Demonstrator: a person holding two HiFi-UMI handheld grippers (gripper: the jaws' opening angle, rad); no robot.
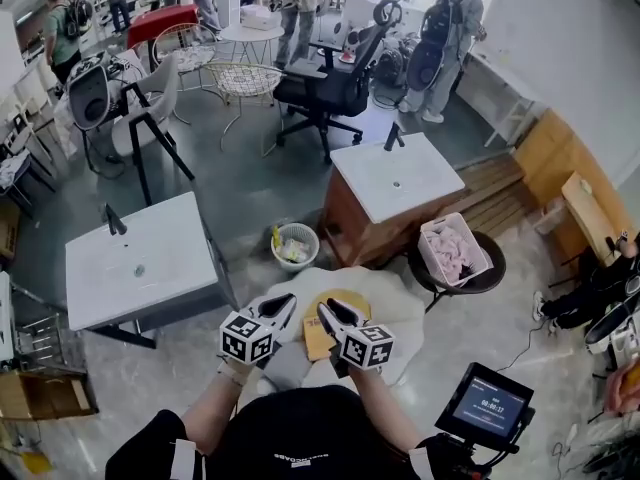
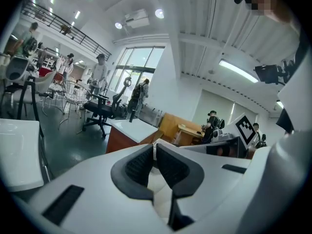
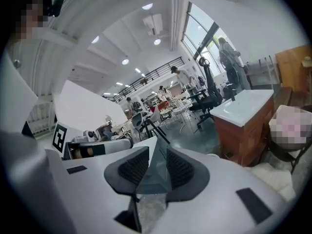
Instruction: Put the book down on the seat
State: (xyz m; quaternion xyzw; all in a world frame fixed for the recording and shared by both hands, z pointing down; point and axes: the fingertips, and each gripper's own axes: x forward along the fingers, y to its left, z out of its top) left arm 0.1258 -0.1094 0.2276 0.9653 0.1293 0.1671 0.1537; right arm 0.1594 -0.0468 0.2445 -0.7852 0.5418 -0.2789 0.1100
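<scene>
In the head view both grippers are held close together above the seat (image 1: 405,313), a round stool with a white fluffy cover. Between them is the book (image 1: 318,343), thin with a brown and yellow cover. My left gripper (image 1: 283,306) (image 2: 154,152) has its dark ribbed pads (image 2: 136,167) nearly together on a thin pale edge of the book (image 2: 156,182). My right gripper (image 1: 330,310) (image 3: 158,162) is shut on a thin grey sheet of the book (image 3: 155,177). How the rest of the book hangs is hidden by the grippers and the marker cubes.
Just beyond the seat stands a white basin top on a wooden cabinet (image 1: 395,183). A white table (image 1: 140,258) is at the left and a small bin (image 1: 295,246) lies between them. A black stool carries a tub of pink stuff (image 1: 455,253). A screen (image 1: 487,403) sits at the lower right.
</scene>
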